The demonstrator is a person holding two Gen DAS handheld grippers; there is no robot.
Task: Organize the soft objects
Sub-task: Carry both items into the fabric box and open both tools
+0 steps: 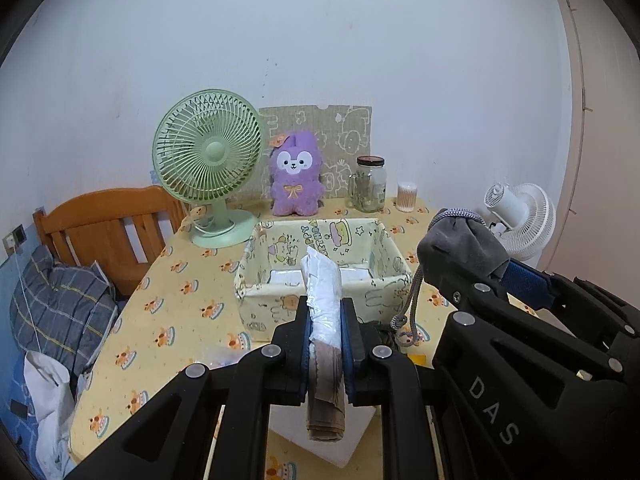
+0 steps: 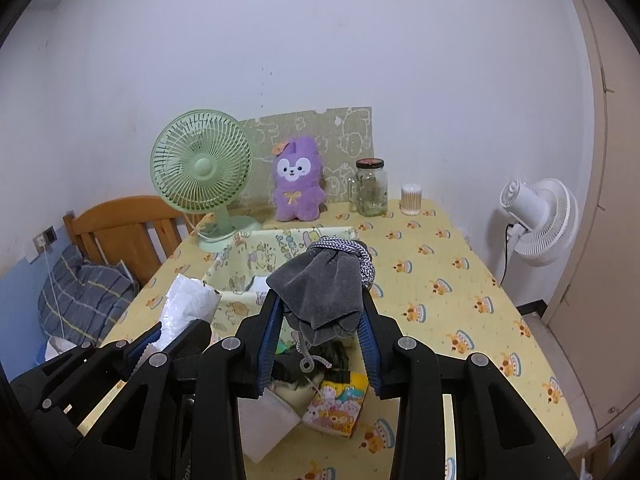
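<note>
My left gripper (image 1: 325,312) is shut on a rolled white and brown cloth in plastic wrap (image 1: 322,292), held just in front of the yellow cartoon fabric basket (image 1: 384,292). My right gripper (image 2: 322,308) is shut on a grey drawstring pouch (image 2: 324,288) with a braided cord, held above the table near the basket (image 2: 236,280). In the left wrist view the right gripper (image 1: 464,256) and pouch (image 1: 460,248) sit to the right of the basket. Below the right gripper lie a colourful cartoon cloth (image 2: 336,404), a dark item and a white folded cloth (image 2: 268,424).
A green desk fan (image 1: 208,156), a purple plush toy (image 1: 296,176), a glass jar (image 1: 370,184) and a cotton swab tub (image 1: 407,196) stand at the table's back. A white fan (image 2: 540,220) stands right of the table. A wooden headboard (image 1: 104,228) and bedding lie left.
</note>
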